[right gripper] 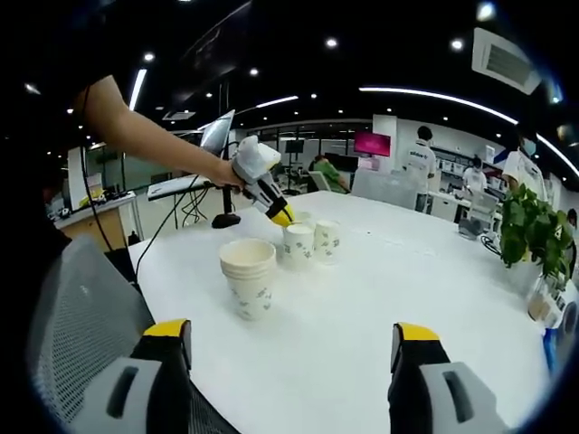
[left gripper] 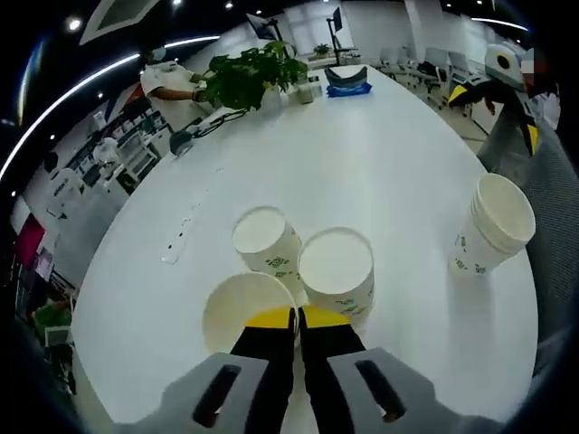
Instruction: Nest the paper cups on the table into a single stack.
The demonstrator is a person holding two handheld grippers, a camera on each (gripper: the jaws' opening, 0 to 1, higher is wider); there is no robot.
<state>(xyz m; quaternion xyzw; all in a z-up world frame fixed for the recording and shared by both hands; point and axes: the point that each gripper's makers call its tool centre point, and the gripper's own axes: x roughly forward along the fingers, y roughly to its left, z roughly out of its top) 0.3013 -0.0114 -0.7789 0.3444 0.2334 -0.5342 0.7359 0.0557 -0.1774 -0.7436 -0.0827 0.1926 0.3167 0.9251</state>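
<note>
Tabletop cups [left gripper: 336, 269] touch left hand-held gripper [left gripper: 296, 318] tips.

Bright overhead ceiling lights, soft shadows under cups [left gripper: 336, 271], strong fisheye warping at edges

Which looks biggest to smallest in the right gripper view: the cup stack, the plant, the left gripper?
1. Plant
2. Cup stack
3. Left gripper

Stack sits nearest the camera, so true sizes stay unsure.

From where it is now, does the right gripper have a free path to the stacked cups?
Probably yes. The right gripper is open, and only bare table lies between it and the stacked cups. The left gripper is over the three cups farther back.
</note>
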